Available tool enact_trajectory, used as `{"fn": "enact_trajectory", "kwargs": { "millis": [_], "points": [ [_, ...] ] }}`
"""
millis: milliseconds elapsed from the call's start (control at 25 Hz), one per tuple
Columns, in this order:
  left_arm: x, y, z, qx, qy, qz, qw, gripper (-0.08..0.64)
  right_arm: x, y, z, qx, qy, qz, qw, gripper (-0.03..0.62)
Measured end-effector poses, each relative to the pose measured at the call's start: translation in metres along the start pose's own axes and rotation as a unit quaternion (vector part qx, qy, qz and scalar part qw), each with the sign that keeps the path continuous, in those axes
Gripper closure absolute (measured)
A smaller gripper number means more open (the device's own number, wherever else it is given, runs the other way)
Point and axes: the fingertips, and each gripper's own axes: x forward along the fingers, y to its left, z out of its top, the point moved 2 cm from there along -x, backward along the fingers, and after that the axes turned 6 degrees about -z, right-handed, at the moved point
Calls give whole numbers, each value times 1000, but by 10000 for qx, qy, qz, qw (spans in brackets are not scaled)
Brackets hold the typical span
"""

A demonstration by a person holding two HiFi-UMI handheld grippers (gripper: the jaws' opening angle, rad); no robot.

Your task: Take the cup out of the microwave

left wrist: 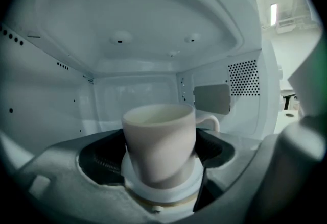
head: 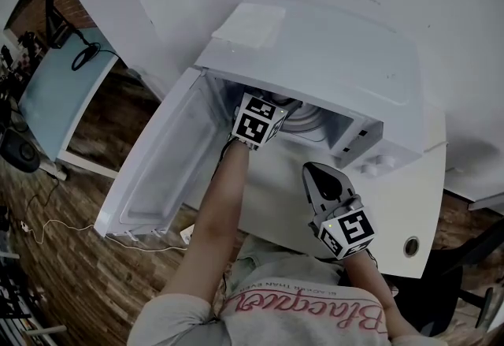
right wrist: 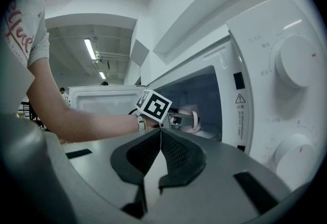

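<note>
While right gripper point(right wrist: 160, 137) hangs closed outside the microwave point(head: 331, 61), left gripper point(left wrist: 161, 154) is nearer; upright cup point(left wrist: 158, 131) sits between its open jaws.

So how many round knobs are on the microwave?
2. The upper knob is near the top of the microwave's control panel. The lower knob is straight below it, near the bottom. None seem hidden.
</note>
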Motion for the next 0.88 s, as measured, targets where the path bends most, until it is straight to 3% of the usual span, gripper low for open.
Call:
{"fn": "enact_trajectory", "kwargs": {
  "millis": [240,520,880],
  "points": [
    [-6,-7,3,-188,-83,-36,9998,147,-7,0,0,-5,-41,-54,10000,580],
    [-17,-19,1,-149,-167,118,9997,149,-16,4,-2,-45,-123,-7,9999,580],
    [-40,-25,-5,-527,-413,325,9972,150,-28,8,-2,-4,-132,-25,9999,580]
  ]
}}
